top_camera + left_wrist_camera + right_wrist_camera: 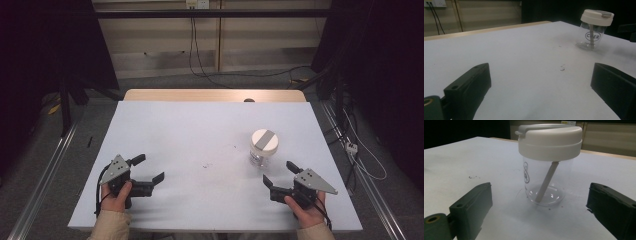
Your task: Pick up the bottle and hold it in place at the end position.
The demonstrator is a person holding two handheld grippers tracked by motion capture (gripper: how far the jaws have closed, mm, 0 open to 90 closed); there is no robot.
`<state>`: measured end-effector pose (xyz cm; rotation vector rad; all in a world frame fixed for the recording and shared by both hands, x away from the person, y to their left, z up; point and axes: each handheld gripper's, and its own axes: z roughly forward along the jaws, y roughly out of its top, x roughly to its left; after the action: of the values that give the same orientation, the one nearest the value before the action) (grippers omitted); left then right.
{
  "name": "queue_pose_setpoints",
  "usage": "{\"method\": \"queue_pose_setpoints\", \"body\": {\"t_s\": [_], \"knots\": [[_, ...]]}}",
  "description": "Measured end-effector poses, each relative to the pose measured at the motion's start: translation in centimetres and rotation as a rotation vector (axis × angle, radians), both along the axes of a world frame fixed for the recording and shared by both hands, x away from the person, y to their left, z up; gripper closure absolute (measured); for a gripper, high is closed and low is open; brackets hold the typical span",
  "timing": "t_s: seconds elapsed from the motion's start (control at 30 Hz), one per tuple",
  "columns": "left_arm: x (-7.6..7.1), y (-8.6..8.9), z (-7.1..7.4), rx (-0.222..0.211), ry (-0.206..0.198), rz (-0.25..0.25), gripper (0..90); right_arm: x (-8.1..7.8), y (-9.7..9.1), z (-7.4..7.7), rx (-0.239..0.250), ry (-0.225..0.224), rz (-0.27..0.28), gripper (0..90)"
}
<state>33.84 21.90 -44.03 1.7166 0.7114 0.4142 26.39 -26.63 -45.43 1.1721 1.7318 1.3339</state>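
Clear cup (546, 182) with white lid (550, 141), black tongs (281, 176), white table (200, 130)

Lab, metal frame rails (42, 172), trailing cables (200, 60)

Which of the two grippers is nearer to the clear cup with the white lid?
The right gripper is nearer: the cup stands just beyond its open jaws. The left gripper, also open, is far across the table.
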Motion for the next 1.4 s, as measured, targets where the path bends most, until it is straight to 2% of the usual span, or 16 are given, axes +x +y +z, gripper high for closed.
{"method": "queue_pose_setpoints", "body": {"t_s": [0.2,0.3,0.53,0.73,0.93,1.23,1.4], "knots": [[0.0,-0.2,-0.1,0.004,0.002,-0.01,2.5,1.6,-0.2,0.3,0.005,0.004,-0.005,4.8],[0.0,-0.2,-0.1,0.001,0.001,-0.007,2.5,2.5,0.0,0.3,-0.014,0.012,0.003,4.7],[0.1,-0.4,-0.1,0.0,0.007,-0.012,2.6,4.1,0.3,0.3,-0.007,0.036,0.03,4.9],[0.2,-0.4,-0.2,-0.001,0.008,-0.014,2.6,5.4,0.5,0.2,-0.013,0.048,0.018,5.6],[0.2,-0.4,-0.2,0.001,0.008,-0.017,2.6,6.3,0.8,0.2,-0.013,0.073,0.021,6.3],[0.2,-0.5,-0.2,0.006,0.009,-0.024,2.7,7.4,1.3,0.0,-0.003,0.084,0.029,7.9],[0.2,-0.5,-0.2,0.006,0.011,-0.024,2.7,7.9,1.5,-0.1,-0.018,0.092,0.021,9.6]]}}
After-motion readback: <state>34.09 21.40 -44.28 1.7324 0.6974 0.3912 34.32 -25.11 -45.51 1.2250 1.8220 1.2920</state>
